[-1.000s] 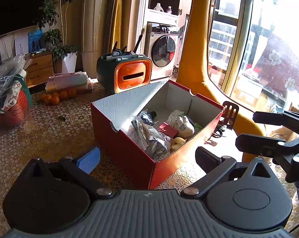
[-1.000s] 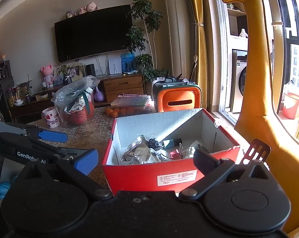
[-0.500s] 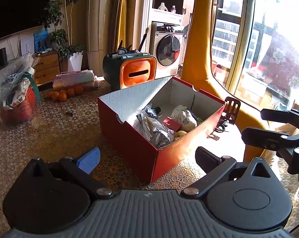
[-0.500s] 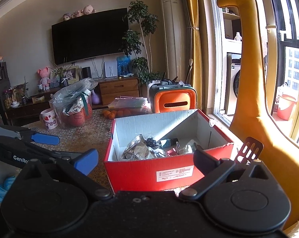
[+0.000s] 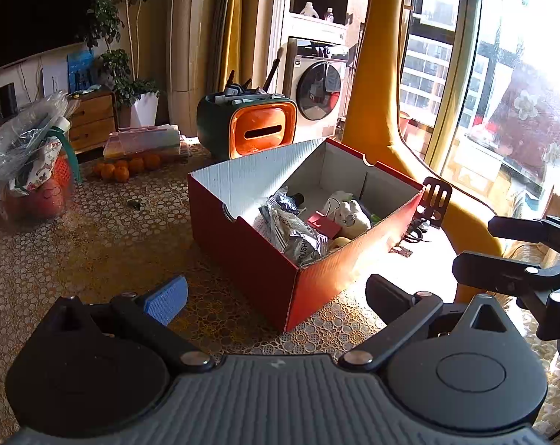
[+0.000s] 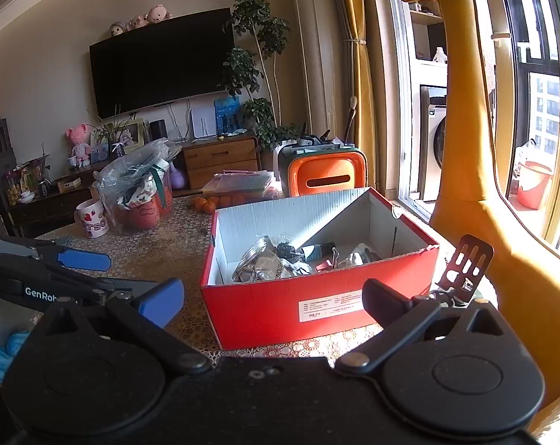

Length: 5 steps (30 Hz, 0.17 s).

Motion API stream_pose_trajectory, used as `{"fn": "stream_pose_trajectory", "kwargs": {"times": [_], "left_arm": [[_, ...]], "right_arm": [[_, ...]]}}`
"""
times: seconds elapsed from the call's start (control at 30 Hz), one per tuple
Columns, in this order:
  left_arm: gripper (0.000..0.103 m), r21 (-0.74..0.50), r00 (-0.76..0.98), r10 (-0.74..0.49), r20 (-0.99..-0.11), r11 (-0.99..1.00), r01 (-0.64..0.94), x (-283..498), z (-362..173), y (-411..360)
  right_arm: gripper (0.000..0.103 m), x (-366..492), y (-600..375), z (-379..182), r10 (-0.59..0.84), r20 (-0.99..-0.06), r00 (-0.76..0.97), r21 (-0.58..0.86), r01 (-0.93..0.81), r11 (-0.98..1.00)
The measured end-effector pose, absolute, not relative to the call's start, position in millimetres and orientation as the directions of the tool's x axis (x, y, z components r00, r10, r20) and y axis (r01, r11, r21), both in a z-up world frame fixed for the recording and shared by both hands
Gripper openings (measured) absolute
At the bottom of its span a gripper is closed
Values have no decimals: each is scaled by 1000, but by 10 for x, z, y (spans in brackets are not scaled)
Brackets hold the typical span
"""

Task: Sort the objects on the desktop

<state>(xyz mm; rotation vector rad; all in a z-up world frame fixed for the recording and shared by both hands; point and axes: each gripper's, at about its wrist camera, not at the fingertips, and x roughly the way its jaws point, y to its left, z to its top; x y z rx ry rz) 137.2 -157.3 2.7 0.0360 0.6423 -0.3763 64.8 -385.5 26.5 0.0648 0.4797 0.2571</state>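
A red cardboard box (image 5: 250, 256) stands on the lace-covered table, also in the right wrist view (image 6: 280, 315). It holds a silver foil packet (image 5: 298, 237), a white plush toy (image 5: 348, 215), a small red box and other small items. My left gripper (image 5: 276, 294) is open and empty, held back from the box's near corner. My right gripper (image 6: 272, 298) is open and empty, in front of the box's long side. Each gripper shows at the edge of the other's view.
A black slotted spatula (image 5: 434, 200) stands by the box's right end. An orange-and-green organizer (image 5: 248, 126), oranges (image 5: 122, 168), a flat plastic case and a plastic-wrapped basket (image 5: 28, 163) sit further back. A yellow giraffe figure (image 6: 461, 148) stands at the right table edge.
Both grippers have drawn back from the box, which looks smaller and further away. Both jaws stay open and empty.
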Motion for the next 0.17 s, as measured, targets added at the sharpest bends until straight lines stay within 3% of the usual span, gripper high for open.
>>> {"fn": "stream_pose_trajectory", "kwargs": {"times": [0.17], "left_arm": [[103,-98,734,-341,-587,930,354,1354,40,-1525]], "right_arm": [[103,630,-3831,264,259,-452,853,123,-228,966]]}}
